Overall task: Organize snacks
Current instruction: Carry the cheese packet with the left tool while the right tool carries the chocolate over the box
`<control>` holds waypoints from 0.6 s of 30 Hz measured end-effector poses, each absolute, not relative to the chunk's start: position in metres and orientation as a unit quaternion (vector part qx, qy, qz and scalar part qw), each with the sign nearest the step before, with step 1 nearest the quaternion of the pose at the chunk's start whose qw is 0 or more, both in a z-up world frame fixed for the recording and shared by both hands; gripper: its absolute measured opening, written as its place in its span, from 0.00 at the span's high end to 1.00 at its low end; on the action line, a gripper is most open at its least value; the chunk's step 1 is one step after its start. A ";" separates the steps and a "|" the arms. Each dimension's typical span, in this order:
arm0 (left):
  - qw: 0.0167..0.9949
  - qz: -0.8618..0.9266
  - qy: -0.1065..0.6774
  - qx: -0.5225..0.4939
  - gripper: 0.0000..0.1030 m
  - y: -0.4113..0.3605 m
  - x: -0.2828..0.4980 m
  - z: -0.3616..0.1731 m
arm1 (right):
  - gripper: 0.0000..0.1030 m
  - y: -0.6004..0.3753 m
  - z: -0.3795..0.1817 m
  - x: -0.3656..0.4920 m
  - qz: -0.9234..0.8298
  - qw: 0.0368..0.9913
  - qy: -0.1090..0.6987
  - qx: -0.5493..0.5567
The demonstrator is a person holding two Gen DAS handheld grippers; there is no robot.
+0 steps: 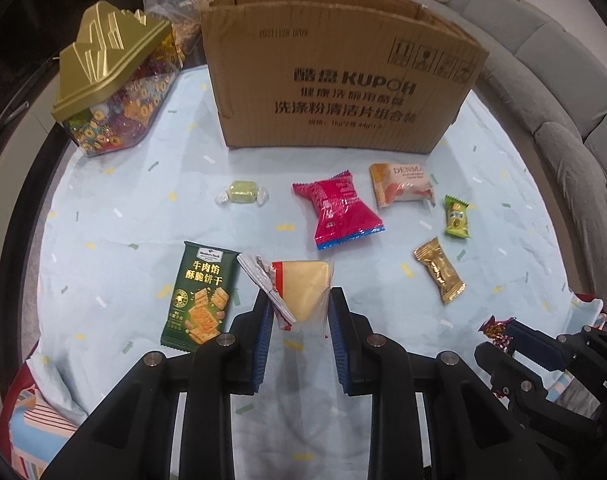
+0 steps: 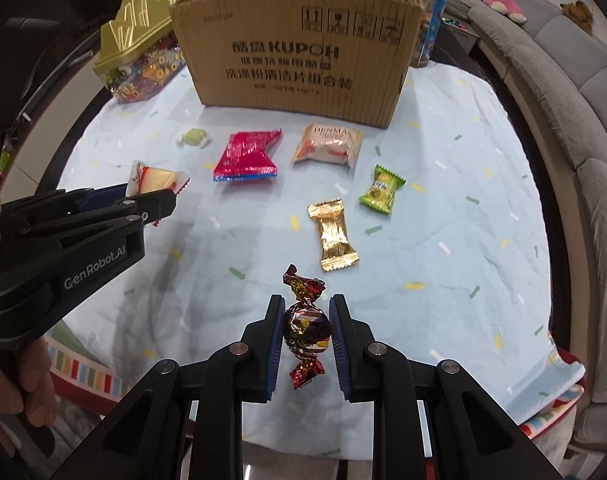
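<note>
Both grippers hold a snack. Left gripper is closed on a cheese wedge in a clear wrapper. Right gripper is closed on a round candy in shiny dark red and gold foil.

From each gripper, the big brown box sits at 12 o'clock, at the far end of the blue cloth. Its open top faces up. I think both snacks go in there, so each hand has to go forward and over the near wall. The box is well apart from both hands. In the right wrist view, the left gripper sits at 9 o'clock and looks a bit nearer to the box.

The cheese wedge is pale yellow with a red and white edge. Its wide end points away from the gripper. The candy stands up and down between the pads, with one twisted end above and one below.

Other snacks lie between the hands and the box: a gold packet, a green packet, a red packet, a white packet, a small green candy and a dark green cracker bag.
</note>
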State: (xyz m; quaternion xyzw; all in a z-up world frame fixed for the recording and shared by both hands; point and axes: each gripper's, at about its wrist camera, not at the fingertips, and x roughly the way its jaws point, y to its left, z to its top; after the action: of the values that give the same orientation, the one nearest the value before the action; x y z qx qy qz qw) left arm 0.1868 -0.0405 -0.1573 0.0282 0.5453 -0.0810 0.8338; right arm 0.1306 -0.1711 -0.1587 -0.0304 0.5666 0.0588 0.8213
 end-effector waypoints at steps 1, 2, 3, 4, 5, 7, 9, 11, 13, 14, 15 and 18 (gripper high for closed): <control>0.835 -0.081 0.544 0.028 0.73 -0.039 0.188 -0.157 | 0.76 -0.171 -0.157 0.130 0.059 0.823 0.564 -0.030; 0.837 -0.080 0.541 0.027 0.73 -0.039 0.187 -0.153 | 0.76 -0.171 -0.155 0.130 0.059 0.825 0.562 -0.030; 0.838 -0.080 0.539 0.026 0.73 -0.038 0.186 -0.150 | 0.76 -0.171 -0.152 0.130 0.059 0.826 0.559 -0.030; 0.838 -0.080 0.538 0.026 0.73 -0.037 0.188 -0.150 | 0.76 -0.171 -0.150 0.130 0.059 0.828 0.557 -0.031; 0.840 -0.080 0.536 0.025 0.73 -0.036 0.187 -0.147 | 0.76 -0.171 -0.148 0.130 0.058 0.830 0.554 -0.031; 0.841 -0.079 0.534 0.027 0.73 -0.036 0.187 -0.144 | 0.76 -0.170 -0.144 0.130 0.058 0.832 0.551 -0.031; 0.843 -0.079 0.531 0.028 0.73 -0.035 0.185 -0.140 | 0.76 -0.169 -0.139 0.130 0.058 0.835 0.546 -0.031; 0.845 -0.079 0.528 0.028 0.73 -0.035 0.184 -0.136 | 0.76 -0.169 -0.136 0.130 0.058 0.838 0.542 -0.031; 0.847 -0.079 0.525 0.026 0.73 -0.034 0.182 -0.131 | 0.76 -0.169 -0.131 0.131 0.058 0.840 0.538 -0.032; 0.848 -0.079 0.523 0.026 0.73 -0.034 0.181 -0.129 | 0.76 -0.170 -0.129 0.131 0.057 0.842 0.536 -0.032; 0.850 -0.080 0.521 0.025 0.73 -0.034 0.180 -0.126 | 0.76 -0.170 -0.127 0.131 0.057 0.844 0.533 -0.032; 0.853 -0.079 0.516 0.024 0.73 -0.033 0.178 -0.119 | 0.76 -0.171 -0.121 0.132 0.055 0.848 0.526 -0.033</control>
State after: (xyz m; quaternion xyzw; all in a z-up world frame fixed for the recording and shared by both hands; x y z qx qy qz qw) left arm 0.1782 -0.0332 -0.1192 0.0241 0.5155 -0.0789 0.8529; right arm 0.1320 -0.1707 -0.1209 -0.0326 0.5258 0.0550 0.8482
